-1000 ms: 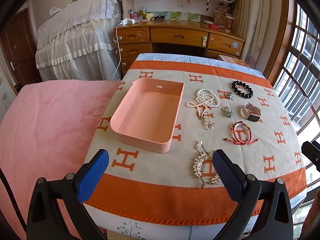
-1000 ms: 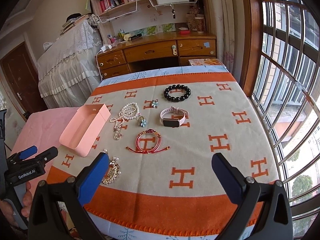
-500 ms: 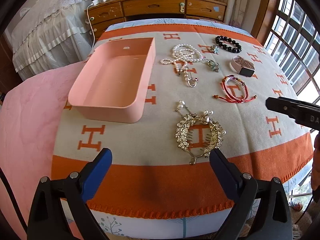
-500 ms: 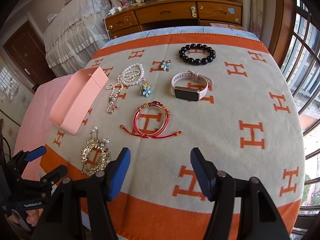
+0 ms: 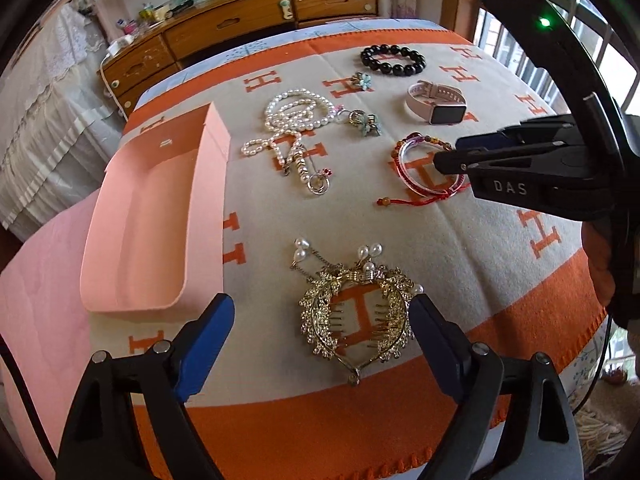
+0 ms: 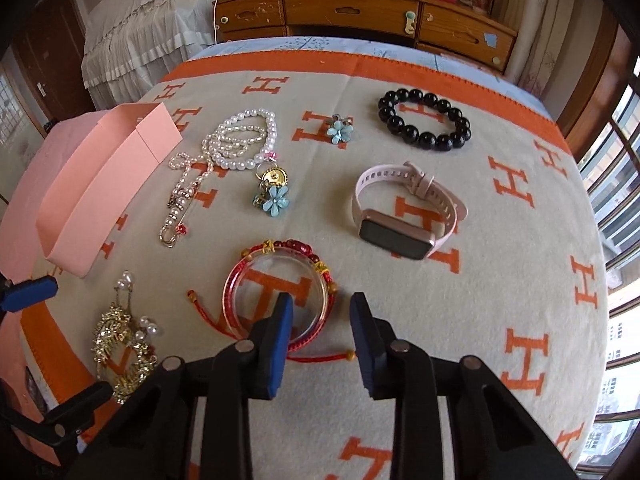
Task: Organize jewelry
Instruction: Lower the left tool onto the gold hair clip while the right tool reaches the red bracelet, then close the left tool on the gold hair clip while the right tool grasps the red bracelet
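A pink tray sits at the blanket's left. My left gripper is open, its fingers either side of a gold rhinestone hair comb. My right gripper is open but narrowed, its left finger inside the rim of a red cord bracelet with a clear bangle; it shows in the left wrist view over that bracelet. A pearl necklace, two blue flower charms, a pink smartwatch and a black bead bracelet lie beyond.
The jewelry lies on an orange and beige blanket over a table. A pink-covered surface lies to the left. A wooden desk with drawers stands behind, and windows line the right.
Both grippers have dropped toward the blanket. The left now brackets the gold comb. The right has narrowed its fingers and moved over the red bracelet.
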Motion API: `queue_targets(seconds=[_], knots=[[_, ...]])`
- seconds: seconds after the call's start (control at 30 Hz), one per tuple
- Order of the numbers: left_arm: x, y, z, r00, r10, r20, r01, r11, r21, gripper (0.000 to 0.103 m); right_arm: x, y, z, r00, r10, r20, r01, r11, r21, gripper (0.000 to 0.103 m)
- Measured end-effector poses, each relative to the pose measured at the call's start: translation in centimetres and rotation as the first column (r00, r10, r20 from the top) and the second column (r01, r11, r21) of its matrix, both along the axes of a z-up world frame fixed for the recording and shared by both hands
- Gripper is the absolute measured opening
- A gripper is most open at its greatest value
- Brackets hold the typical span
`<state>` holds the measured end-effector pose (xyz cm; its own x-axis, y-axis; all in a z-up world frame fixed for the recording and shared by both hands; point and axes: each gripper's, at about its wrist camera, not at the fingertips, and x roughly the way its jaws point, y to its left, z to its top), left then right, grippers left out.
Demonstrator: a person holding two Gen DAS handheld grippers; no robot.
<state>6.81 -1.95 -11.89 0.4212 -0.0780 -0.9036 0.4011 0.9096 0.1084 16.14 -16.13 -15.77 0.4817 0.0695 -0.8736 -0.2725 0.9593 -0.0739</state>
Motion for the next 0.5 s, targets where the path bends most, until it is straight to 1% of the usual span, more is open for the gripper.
queue_targets(seconds=[0.07, 0.1, 0.13, 0.2, 0.23, 0.33, 0.43, 0.47, 0.5], knots=[[0.5, -0.7, -0.2, 0.999, -0.054, 0.001, 0.054, 0.997, 0.048, 0.086, 0.0, 0.1, 0.0, 1.000, 0.009, 0.011, -0.009, 1.000, -0.012, 0.011], [0.6, -1.0, -0.4, 0.996, -0.084, -0.002, 0.084, 0.994, 0.068, 0.080, 0.1, -0.1, 0.0, 1.000, 0.005, 0.009, -0.005, 1.000, -0.009, 0.009], [0.9, -1.2, -0.7, 0.994, -0.112, -0.015, 0.113, 0.990, 0.088, 0.072, 0.0, -0.4, 0.0, 1.000, -0.001, 0.006, 0.001, 1.000, 0.001, 0.009], [1.4, -1.6, -1.1, 0.984, -0.166, -0.059, 0.171, 0.981, 0.093, 0.066, -0.2, -1.3, 0.1, 1.000, -0.020, -0.004, 0.020, 0.999, 0.045, 0.009], [1.6, -1.7, -1.2, 0.978, -0.194, -0.076, 0.200, 0.976, 0.091, 0.065, -0.4, -1.8, 0.2, 0.999, -0.031, -0.010, 0.031, 0.997, 0.068, 0.009], [2.0, -2.2, -1.6, 0.956, -0.275, -0.098, 0.287, 0.948, 0.139, 0.064, -1.4, -3.1, 0.2, 0.998, -0.052, -0.028, 0.055, 0.990, 0.131, 0.009], [2.3, -3.2, -1.5, 0.928, -0.359, -0.096, 0.372, 0.909, 0.191, 0.062, -2.3, -3.9, 0.2, 0.997, -0.063, -0.047, 0.071, 0.980, 0.185, 0.009], [2.4, -3.5, -1.5, 0.945, -0.327, -0.018, 0.323, 0.921, 0.217, 0.062, -2.7, -4.2, 0.1, 0.997, -0.066, -0.051, 0.075, 0.978, 0.196, 0.009], [2.5, -3.7, -1.4, 0.937, -0.348, -0.020, 0.343, 0.910, 0.231, 0.062, -2.9, -4.4, 0.2, 0.996, -0.068, -0.053, 0.077, 0.976, 0.204, 0.009]])
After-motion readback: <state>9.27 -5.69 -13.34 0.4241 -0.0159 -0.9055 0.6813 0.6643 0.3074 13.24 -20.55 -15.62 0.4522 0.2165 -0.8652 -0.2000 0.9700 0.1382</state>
